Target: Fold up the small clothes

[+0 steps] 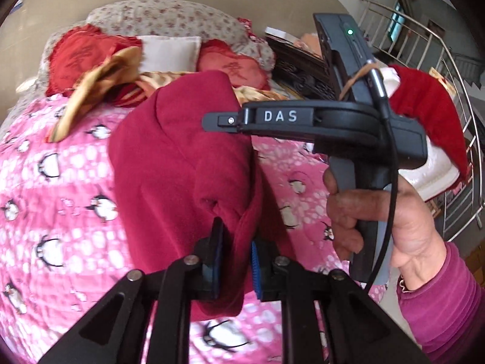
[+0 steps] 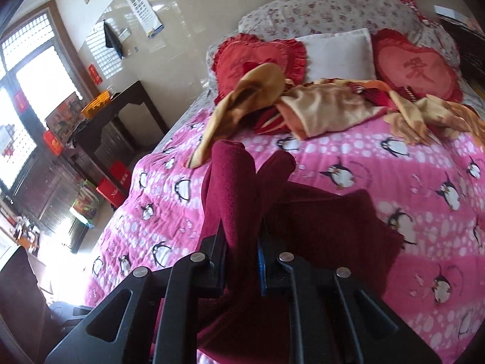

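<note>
A dark red fleece garment [image 1: 182, 163] hangs bunched above the pink penguin bedspread [image 1: 54, 200]. My left gripper [image 1: 238, 236] is shut on a fold of it near the bottom of the left wrist view. In the same view the right gripper [image 1: 224, 120] crosses from the right, gripped by a hand [image 1: 379, 221] in a magenta sleeve, its tip against the cloth. In the right wrist view my right gripper [image 2: 242, 242] is shut on the same dark red garment [image 2: 327, 224], which rises in two folds ahead of the fingers and spreads to the right.
Yellow and red clothes [image 2: 318, 109] lie heaped further up the bed before two red heart cushions [image 2: 415, 66] and a white pillow [image 2: 339, 51]. A dark cabinet [image 2: 100, 139] stands left of the bed. A stair railing [image 1: 454, 69] and dark carved furniture [image 1: 300, 69] are at right.
</note>
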The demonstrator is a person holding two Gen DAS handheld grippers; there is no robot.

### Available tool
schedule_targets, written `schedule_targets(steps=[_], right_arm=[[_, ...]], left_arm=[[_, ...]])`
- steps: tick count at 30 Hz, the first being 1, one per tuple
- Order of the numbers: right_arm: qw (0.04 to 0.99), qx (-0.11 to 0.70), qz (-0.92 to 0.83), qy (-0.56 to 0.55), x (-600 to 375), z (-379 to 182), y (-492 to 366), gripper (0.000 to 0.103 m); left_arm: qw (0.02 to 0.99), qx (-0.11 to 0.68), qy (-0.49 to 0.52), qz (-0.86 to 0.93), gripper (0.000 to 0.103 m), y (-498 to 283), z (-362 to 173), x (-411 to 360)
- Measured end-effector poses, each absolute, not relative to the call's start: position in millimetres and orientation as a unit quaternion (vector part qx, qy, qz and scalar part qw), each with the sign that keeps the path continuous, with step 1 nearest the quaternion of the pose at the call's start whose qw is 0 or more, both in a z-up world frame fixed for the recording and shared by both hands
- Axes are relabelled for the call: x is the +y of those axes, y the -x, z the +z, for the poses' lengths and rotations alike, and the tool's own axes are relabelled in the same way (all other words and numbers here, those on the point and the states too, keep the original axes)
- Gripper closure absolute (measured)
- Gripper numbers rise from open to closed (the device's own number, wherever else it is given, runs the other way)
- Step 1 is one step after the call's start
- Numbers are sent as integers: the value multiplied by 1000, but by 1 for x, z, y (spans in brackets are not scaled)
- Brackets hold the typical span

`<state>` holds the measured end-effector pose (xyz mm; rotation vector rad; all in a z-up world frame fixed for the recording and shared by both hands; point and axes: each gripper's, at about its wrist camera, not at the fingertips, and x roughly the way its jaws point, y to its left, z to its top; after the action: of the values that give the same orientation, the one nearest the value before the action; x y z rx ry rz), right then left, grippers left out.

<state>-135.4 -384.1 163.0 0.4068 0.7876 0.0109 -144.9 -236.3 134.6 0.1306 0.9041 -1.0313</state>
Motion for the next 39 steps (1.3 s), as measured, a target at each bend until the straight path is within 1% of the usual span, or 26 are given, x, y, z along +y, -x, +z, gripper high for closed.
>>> schedule_targets(steps=[1,2,3,4,5,7,9,10,11,14,16,18,21,22,25,26,28,31,33,34,35,36,39], right_arm=[[902,382,-4,-203,-396,159,144,96],[899,383,-14,-212,-408,152,152,96],[896,387,-26,-218,-419,143,159,96],[892,392,-38,-222,-428,132,166,96],[885,401,-53,-231,-439,118,171,95],[866,419,-75,-263,-461,88,179,93],[850,426,-82,-298,-476,72,188,90],[846,422,-87,-313,-483,72,196,81],[847,414,-96,-320,-486,77,203,80],[866,383,-99,-305,-476,108,220,80],[884,366,-53,-287,-454,129,221,80],[891,377,-17,-250,-426,136,219,80],[888,415,2,-199,-398,122,213,81],[884,429,-3,-185,-395,113,213,83],[869,474,-61,-126,-402,77,213,98],[867,478,-65,-125,-406,69,215,98],[868,466,-59,-160,-416,65,222,98],[867,452,-50,-204,-424,80,225,98],[875,419,-55,-236,-432,95,226,95],[878,407,-70,-243,-437,99,223,91],[878,399,-93,-246,-443,102,219,85],[876,398,-118,-246,-449,102,212,82],[859,419,-137,-261,-461,91,186,82]], left_arm=[[766,423,-65,-480,80,150,132,-245],[760,429,-68,-483,71,155,129,-251],[754,437,-70,-485,64,158,127,-256],[748,444,-68,-489,54,159,126,-258],[743,448,-67,-493,47,162,125,-258],[748,444,-78,-488,42,164,128,-253],[761,430,-94,-476,40,163,129,-245],[769,424,-101,-467,37,164,129,-237],[778,420,-107,-456,35,167,126,-226],[804,413,-137,-404,34,160,115,-210],[815,415,-144,-378,34,153,106,-209],[812,425,-143,-373,34,148,96,-211],[803,443,-145,-370,34,146,80,-217],[801,447,-148,-370,34,148,76,-221],[791,459,-157,-374,34,151,61,-227],[787,463,-161,-375,34,152,57,-230],[786,464,-166,-373,34,153,54,-233],[790,452,-173,-376,32,155,55,-236],[793,448,-171,-377,30,156,57,-237],[792,449,-169,-377,30,155,58,-238],[791,451,-168,-377,30,155,57,-239],[791,452,-168,-377,30,154,57,-240],[791,452,-172,-375,29,154,56,-245]])
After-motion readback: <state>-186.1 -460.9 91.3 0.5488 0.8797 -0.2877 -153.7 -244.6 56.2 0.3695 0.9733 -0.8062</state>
